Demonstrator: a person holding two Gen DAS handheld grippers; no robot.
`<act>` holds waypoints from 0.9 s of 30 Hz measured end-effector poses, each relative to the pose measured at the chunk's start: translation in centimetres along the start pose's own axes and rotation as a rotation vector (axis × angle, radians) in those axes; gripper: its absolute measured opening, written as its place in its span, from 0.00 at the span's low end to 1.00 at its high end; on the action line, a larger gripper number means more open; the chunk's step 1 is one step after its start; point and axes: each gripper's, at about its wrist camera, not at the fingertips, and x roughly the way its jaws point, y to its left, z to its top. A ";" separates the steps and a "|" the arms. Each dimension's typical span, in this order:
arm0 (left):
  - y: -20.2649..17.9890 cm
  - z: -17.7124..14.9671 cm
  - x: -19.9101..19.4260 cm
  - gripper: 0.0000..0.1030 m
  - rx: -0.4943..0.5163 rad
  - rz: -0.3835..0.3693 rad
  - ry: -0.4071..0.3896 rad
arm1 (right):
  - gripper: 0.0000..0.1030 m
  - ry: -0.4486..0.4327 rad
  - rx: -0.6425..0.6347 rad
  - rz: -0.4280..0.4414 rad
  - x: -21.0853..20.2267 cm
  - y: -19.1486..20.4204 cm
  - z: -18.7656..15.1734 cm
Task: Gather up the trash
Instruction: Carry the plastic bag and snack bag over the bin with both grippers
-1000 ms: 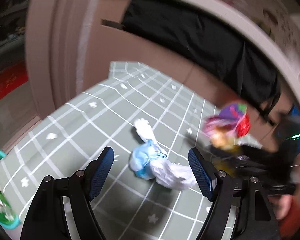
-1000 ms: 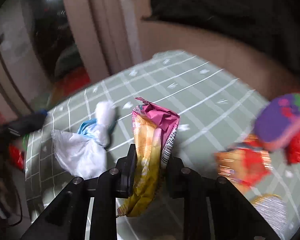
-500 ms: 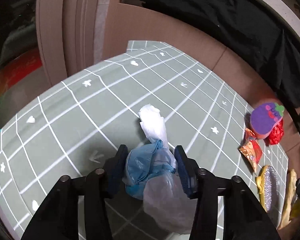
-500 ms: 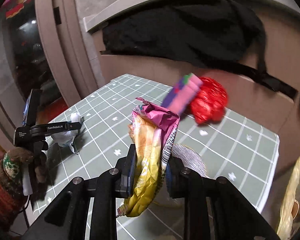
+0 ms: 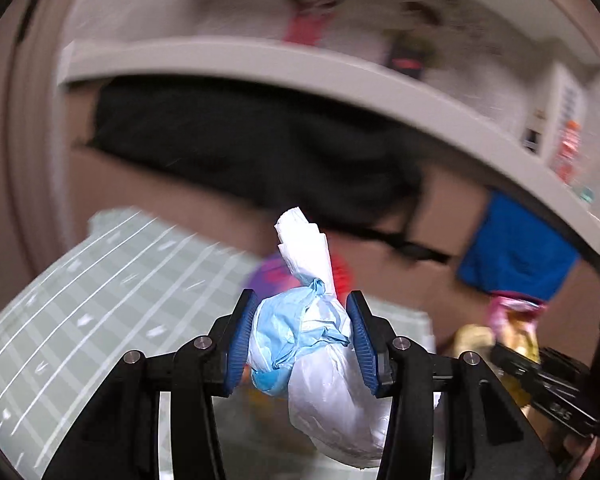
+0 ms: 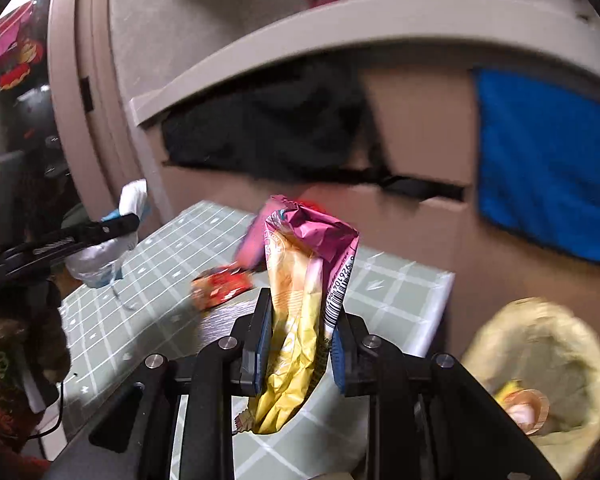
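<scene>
L gripper (image 5: 302, 334): blue pads clamped on a knotted white plastic bag w/ crumpled light-blue wad inside (image 5: 312, 344), centre-bottom of left wrist frame, bag lifted clear of the grey-green mat w/ white grid lines (image 5: 100, 300). White tail of the bag sticks up past the pads.

R gripper (image 6: 296, 344): pads pinched on a pink-and-yellow crinkled foil snack wrapper (image 6: 304, 300), centre of right wrist frame, wrapper upright, barcode edge on its right side.

Bin: yellowish-lined round trash bin (image 6: 572, 344) at lower right of right wrist frame, just off the mat's edge; some scraps already inside, incl. a small brownish cup – details too blurred.

Progress (judgement): mid-task. Two items in hand, neither dropped yet. Left on mat: red-orange flat snack packet (image 6: 222, 284) mid-frame, plus a blurred pink/purple item (image 6: 252, 246) behind the wrapper; silvery patch near the pads, unclear what. Next likely: carry both to bin, let go, then return for the rest.
</scene>
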 end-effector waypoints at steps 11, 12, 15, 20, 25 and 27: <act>-15.2 -0.6 2.2 0.45 0.217 -0.200 -0.033 | 0.23 -0.123 0.058 -0.185 -9.7 -8.5 0.5; -16.1 -0.8 2.2 0.45 0.232 -0.207 -0.038 | 0.23 -0.130 0.068 -0.203 -10.6 -9.3 0.3; -18.4 -1.3 2.1 0.45 0.260 -0.225 -0.038 | 0.23 -0.140 0.091 -0.238 -12.2 -10.9 -0.1; -21.0 -2.4 2.4 0.45 0.285 -0.260 -0.016 | 0.23 -0.150 0.129 -0.278 -13.9 -13.2 -1.0; -22.8 -2.9 3.2 0.46 0.305 -0.290 0.011 | 0.23 -0.170 0.149 -0.308 -15.3 -14.6 -1.6; -23.2 -3.2 3.6 0.45 0.308 -0.304 0.025 | 0.23 -0.173 0.160 -0.317 -15.5 -15.3 -1.7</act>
